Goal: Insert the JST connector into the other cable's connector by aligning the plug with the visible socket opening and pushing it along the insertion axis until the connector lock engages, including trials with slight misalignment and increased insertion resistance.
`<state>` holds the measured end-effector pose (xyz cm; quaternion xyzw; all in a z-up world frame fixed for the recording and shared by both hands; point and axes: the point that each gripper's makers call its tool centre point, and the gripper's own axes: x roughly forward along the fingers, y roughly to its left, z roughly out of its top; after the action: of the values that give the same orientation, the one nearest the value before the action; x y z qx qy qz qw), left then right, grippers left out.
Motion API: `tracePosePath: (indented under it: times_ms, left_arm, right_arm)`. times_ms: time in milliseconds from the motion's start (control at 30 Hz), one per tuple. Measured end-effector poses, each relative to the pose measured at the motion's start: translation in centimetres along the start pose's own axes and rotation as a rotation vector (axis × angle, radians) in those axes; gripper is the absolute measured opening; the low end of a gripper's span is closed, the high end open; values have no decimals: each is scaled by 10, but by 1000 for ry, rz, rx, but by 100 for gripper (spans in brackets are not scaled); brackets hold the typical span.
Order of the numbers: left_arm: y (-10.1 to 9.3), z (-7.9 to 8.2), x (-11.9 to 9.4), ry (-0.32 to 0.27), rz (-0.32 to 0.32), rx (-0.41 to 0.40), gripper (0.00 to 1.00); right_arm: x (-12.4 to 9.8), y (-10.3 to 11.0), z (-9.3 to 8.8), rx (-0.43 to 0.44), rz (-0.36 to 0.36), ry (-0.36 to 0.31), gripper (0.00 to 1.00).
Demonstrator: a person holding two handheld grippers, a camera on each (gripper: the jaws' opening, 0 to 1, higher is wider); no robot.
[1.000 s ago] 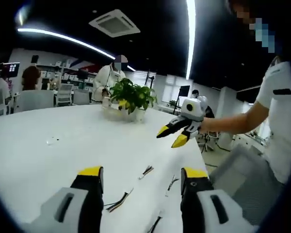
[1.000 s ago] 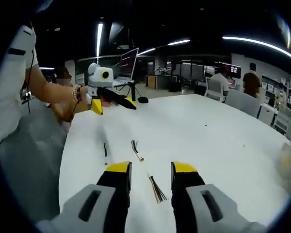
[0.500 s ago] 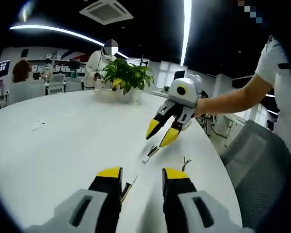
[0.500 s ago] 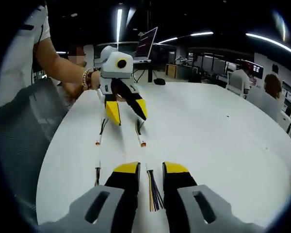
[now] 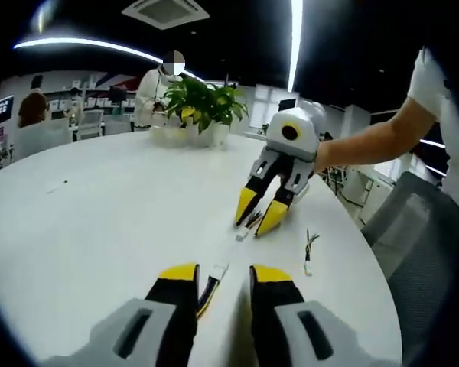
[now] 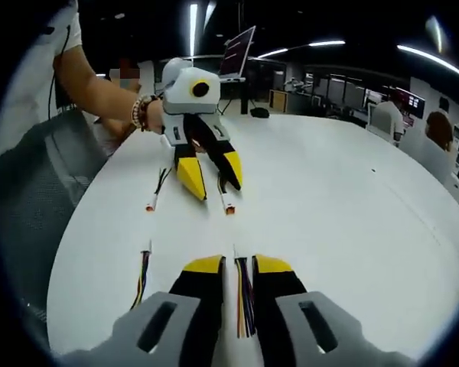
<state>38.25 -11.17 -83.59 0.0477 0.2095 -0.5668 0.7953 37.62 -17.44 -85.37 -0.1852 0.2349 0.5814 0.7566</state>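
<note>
Two yellow-tipped, grey hand-held grippers are lowering over thin multicoloured JST cables on a round white table (image 5: 99,206). The left gripper (image 5: 214,273) is straddling one cable's white connector (image 5: 218,271), jaws parted; the right gripper (image 6: 238,264) is straddling another striped cable (image 6: 243,294), apparently not yet clamped. Light and limp, the leads are best gripped at their rigid plastic housings.
</note>
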Motion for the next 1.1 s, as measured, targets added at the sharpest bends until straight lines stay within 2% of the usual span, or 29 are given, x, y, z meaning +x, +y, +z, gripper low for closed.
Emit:
tracePosePath:
  times_ms: [233, 267, 300, 400, 600, 933, 1100]
  left_arm:
    - [3, -7, 2, 20, 6, 16, 15]
    - [8, -12, 2, 49, 35, 30, 12]
    - [10, -12, 2, 49, 48, 48, 10]
    - [4, -10, 0, 33, 36, 37, 6]
    - [0, -9, 2, 36, 29, 51, 2]
    - [-4, -11, 2, 42, 5, 66, 1]
    - [-12, -5, -3, 34, -10, 84, 1]
  right_arm:
    - [1, -3, -2, -1, 0, 0, 11]
    - [2, -5, -4, -3, -8, 7, 11]
    - [3, -6, -5, -4, -8, 9, 10]
    - [3, -6, -4, 7, -4, -2, 5]
    - [6, -5, -3, 9, -5, -8, 5]
    - [5, 4, -1, -8, 21, 5, 5]
    - [3, 6, 8, -25, 27, -6, 5]
